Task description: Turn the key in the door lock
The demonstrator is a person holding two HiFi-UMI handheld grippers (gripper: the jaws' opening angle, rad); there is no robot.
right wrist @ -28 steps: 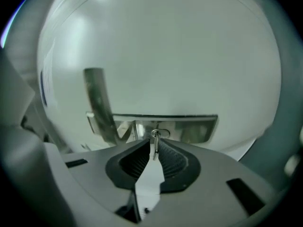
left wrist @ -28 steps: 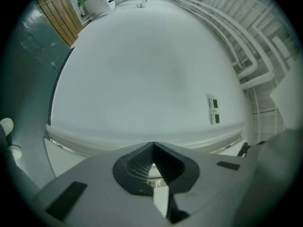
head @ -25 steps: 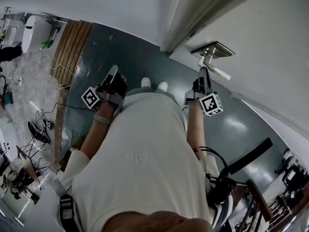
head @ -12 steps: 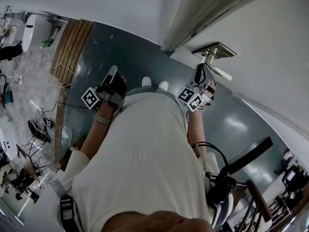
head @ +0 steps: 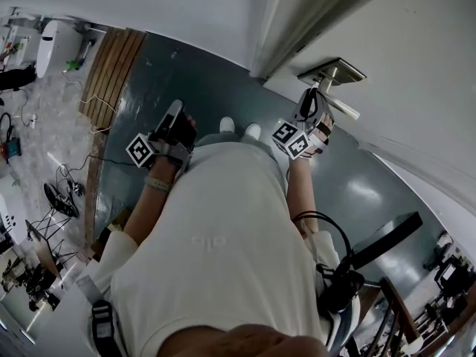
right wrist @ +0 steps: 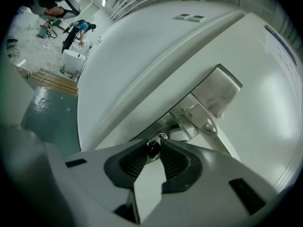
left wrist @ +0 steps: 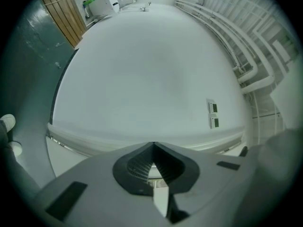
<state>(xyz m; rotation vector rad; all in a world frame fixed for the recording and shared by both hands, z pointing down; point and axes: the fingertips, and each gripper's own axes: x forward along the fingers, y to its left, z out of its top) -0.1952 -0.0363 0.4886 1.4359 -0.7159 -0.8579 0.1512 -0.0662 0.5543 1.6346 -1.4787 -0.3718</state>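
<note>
The white door carries a brushed-metal handle plate with a lever. Below the plate, a small dark-headed key sits in the lock. My right gripper is at the lock with the key head between its fingertips. Its jaws have just been opening, and the pads flank the key loosely without pressing on it. In the head view, my right gripper points at the lock under the handle. My left gripper is shut and empty, held level at the person's left side, facing a plain white wall.
The door frame runs beside the lock, and the floor below is dark green. Wooden slats and cables lie to the left. A black bar juts out at the lower right. The person's shoes stand close to the door.
The right gripper has rolled at the lock, its marker cube swinging from the right of the hand to the left, and has crept up towards the handle. The left gripper stayed put.
</note>
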